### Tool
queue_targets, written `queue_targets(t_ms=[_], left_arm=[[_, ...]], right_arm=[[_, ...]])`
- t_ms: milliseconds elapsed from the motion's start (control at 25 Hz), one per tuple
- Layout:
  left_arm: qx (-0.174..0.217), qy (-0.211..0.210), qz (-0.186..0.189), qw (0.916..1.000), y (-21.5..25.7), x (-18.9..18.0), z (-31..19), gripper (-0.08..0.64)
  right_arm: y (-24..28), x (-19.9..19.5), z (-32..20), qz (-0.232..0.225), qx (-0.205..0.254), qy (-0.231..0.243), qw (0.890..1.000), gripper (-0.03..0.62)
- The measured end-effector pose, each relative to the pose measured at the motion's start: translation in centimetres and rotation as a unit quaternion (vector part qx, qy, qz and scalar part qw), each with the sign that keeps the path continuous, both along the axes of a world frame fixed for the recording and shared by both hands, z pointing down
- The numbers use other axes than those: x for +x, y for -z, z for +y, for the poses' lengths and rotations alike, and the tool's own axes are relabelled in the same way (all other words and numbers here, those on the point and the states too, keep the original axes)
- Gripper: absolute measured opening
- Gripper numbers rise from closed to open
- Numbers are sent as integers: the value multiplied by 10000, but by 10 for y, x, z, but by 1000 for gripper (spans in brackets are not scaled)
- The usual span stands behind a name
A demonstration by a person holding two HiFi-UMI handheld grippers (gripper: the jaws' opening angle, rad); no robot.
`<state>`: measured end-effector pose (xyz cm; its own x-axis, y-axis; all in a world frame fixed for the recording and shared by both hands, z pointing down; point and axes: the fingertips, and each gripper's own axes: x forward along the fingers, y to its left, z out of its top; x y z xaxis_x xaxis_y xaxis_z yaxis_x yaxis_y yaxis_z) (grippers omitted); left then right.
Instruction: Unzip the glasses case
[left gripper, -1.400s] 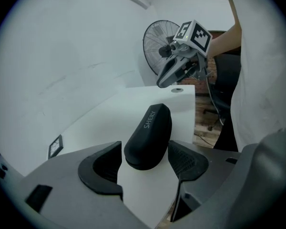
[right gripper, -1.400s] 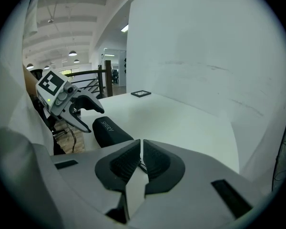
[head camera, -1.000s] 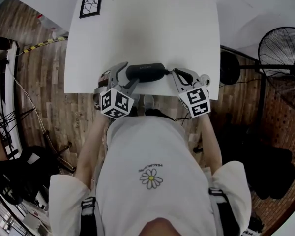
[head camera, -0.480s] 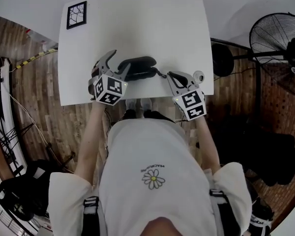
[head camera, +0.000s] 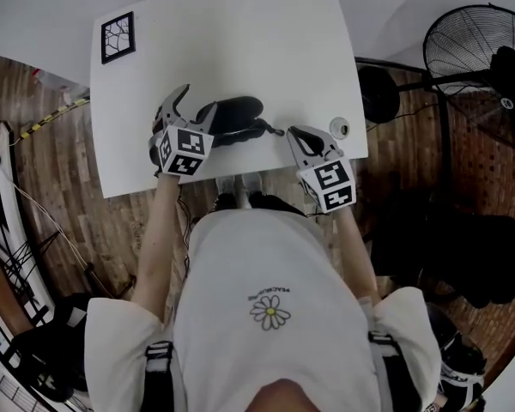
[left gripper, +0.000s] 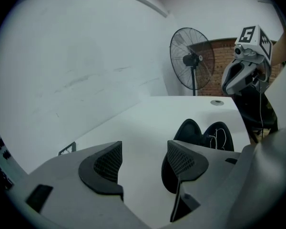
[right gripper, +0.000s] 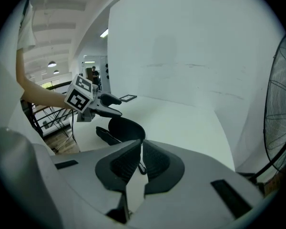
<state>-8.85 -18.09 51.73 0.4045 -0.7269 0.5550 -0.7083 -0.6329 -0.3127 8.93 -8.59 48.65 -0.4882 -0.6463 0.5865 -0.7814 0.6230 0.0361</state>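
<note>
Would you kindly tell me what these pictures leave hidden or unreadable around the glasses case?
- Inside of the glasses case: left gripper view, near end hidden behind a jaw of the open left tool; head view, too dark.
- Zip pull: right gripper view, mostly buried in the shut right tool; only a loop shows.
- Small round thing at the table edge: head view, too small to identify.

Black glasses case [head camera: 239, 110] with a dark zipper pull [head camera: 275, 130] on a white table [head camera: 240, 33]; black-and-white patterned card [head camera: 118, 37] at ten o'clock; brown plank floor [head camera: 51, 153]; white shirt [head camera: 266, 256], daisy print.
</note>
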Motion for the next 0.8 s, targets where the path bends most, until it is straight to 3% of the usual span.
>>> queue_targets(t_ms=[240, 440, 600, 720, 800], left_arm=[[185, 18, 272, 9995, 22, 5, 2, 293], [882, 178, 731, 9933, 84, 6, -12, 295], [1560, 428, 1266, 9787, 155, 2, -18, 287], [2145, 578, 1526, 9630, 209, -4, -9, 159], [2579, 735, 1780, 9468, 242, -10, -2, 138]], right_arm=[[11, 3, -10, -144, 156, -204, 9996, 8], [55, 5, -36, 47, 980, -246, 9949, 8], [110, -1, -60, -152, 1762, -400, 9834, 8], [151, -10, -70, -617, 2259, -536, 9707, 8], [176, -18, -74, -1003, 2507, -622, 9609, 8]])
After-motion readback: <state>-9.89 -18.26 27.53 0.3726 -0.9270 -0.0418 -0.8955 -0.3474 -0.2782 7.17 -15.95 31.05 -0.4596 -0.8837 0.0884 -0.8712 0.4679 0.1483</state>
